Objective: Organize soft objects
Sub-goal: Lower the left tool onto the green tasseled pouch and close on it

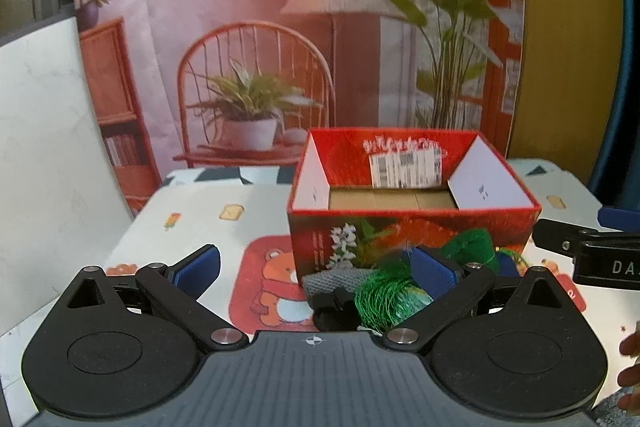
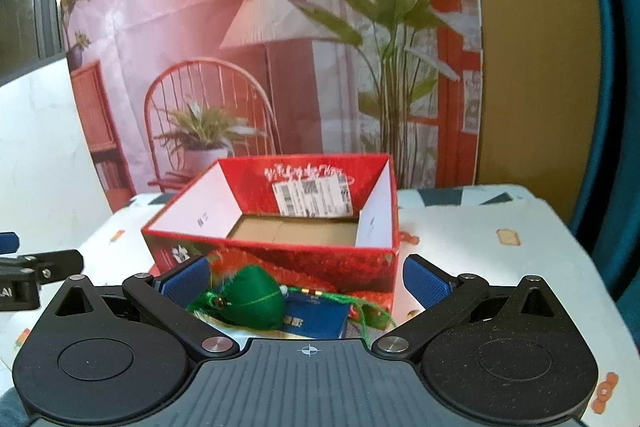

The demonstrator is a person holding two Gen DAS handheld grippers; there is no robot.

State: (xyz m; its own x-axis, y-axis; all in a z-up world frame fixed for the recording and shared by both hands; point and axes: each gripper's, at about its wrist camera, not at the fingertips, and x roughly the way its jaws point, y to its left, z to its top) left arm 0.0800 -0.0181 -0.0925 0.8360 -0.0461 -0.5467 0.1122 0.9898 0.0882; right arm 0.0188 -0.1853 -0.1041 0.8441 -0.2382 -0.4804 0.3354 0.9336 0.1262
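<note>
With both the left tool (image 1: 316, 267) and right tool (image 2: 306, 277) spread wide and empty, close the right one squarely on the green satin tasselled pouch (image 2: 250, 301) lying on the desk (image 2: 500, 223) just before the empty red cardboard box (image 2: 276, 247), avoiding its loose cords.

A printed backdrop (image 1: 248, 27) of a red chair, lamp and potted plants was hung behind a table covered by a cartoon-bear mat (image 1: 256, 291).

Table (image 2: 500, 227) under cartoon-print cloth, open red box (image 2: 280, 259), green pouch (image 2: 252, 301), blue packet (image 2: 316, 315) on it
</note>
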